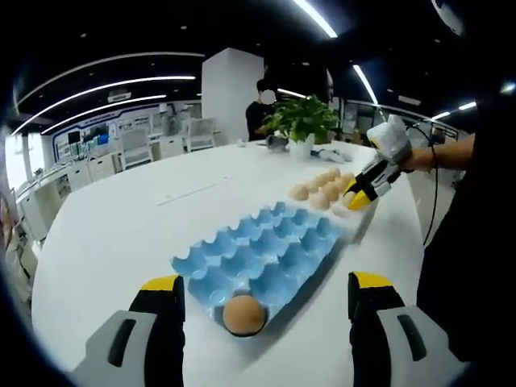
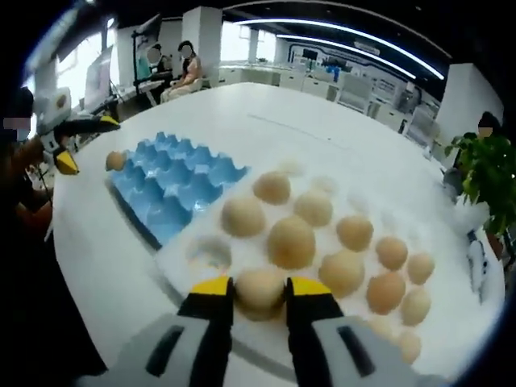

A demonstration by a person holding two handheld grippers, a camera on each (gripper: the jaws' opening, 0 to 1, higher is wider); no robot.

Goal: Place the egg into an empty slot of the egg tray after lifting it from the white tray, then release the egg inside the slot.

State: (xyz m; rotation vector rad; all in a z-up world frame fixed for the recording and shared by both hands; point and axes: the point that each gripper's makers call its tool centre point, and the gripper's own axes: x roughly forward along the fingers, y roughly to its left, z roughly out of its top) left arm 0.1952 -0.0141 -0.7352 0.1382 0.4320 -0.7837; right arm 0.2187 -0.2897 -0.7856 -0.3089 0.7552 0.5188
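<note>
The blue egg tray (image 1: 266, 250) lies in the middle of the white table, with one brown egg (image 1: 243, 314) in its nearest corner slot. My left gripper (image 1: 266, 289) stands open just in front of that egg, its jaws wide apart. In the right gripper view the white tray (image 2: 181, 258) holds several brown eggs. My right gripper (image 2: 261, 289) is shut on the nearest egg (image 2: 260, 290), which rests low in the white tray. The blue egg tray (image 2: 173, 185) lies beyond to the left, with the left gripper (image 2: 87, 143) at its far end.
A potted plant (image 1: 302, 121) stands at the table's far end beside the white tray. A person's sleeve and cable (image 1: 451, 153) run along the right edge. People sit at desks (image 2: 189, 68) beyond the table. Bare table (image 1: 121, 226) spreads to the left of the blue tray.
</note>
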